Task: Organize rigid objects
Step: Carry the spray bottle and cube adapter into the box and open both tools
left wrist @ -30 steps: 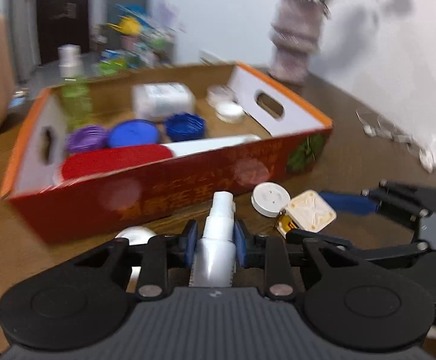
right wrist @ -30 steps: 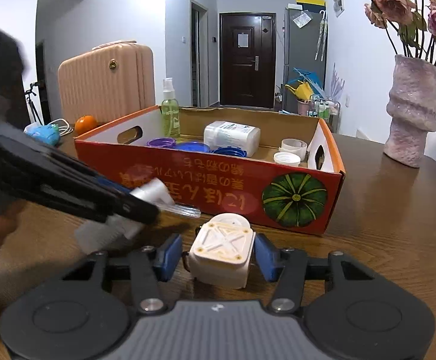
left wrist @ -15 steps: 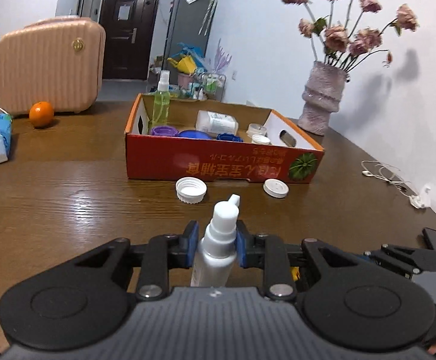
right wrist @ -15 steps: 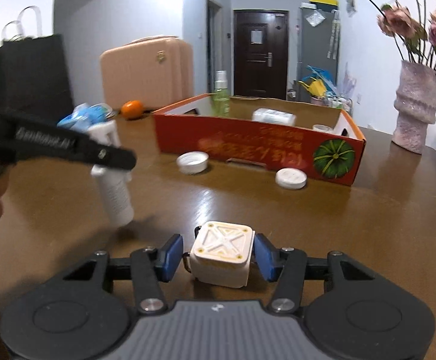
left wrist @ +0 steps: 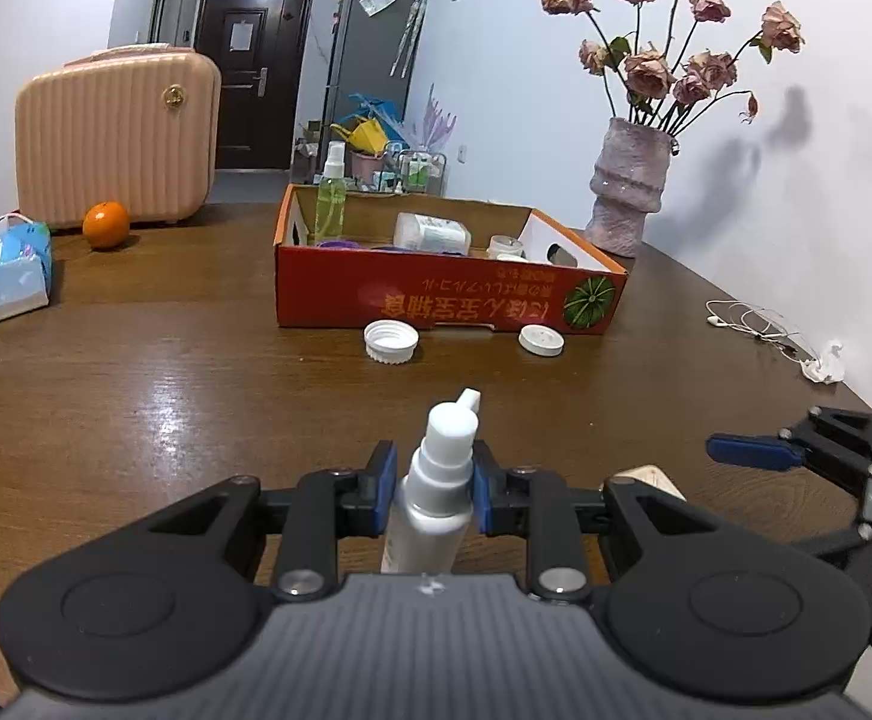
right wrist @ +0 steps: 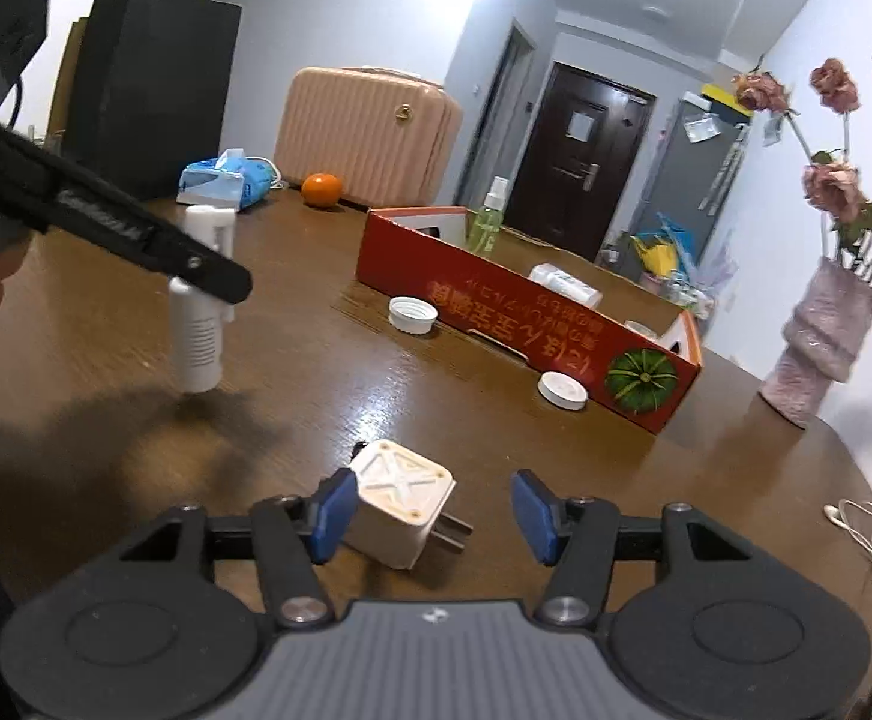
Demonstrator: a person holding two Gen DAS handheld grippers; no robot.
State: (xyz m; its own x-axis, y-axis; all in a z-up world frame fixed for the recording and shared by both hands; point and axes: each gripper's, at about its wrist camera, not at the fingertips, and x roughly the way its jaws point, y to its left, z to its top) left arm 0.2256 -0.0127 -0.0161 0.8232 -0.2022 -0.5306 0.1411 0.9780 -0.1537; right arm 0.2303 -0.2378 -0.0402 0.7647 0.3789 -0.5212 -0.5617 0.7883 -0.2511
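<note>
My left gripper (left wrist: 432,489) is shut on a white spray bottle (left wrist: 439,480), nozzle up. The right wrist view shows that bottle (right wrist: 198,312) hanging just above the brown table. My right gripper (right wrist: 436,510) has its jaws opening. A white cube plug adapter (right wrist: 402,501) lies tilted on the table between them, against the left pad, with a gap to the right pad. The red carton box (left wrist: 448,300) stands farther back, with bottles and lids inside. Two white caps (left wrist: 390,341) (left wrist: 541,340) lie on the table in front of it.
A pink vase of dried roses (left wrist: 631,192) stands right of the box. White earphones (left wrist: 754,324) lie near the right table edge. At the far left are a pink suitcase (left wrist: 117,132), an orange (left wrist: 105,225) and a blue tissue pack (left wrist: 3,273).
Both grippers have drawn back from the box, which now looks smaller and farther off. The right jaws have spread and the adapter has tipped over. The left still grips the bottle.
</note>
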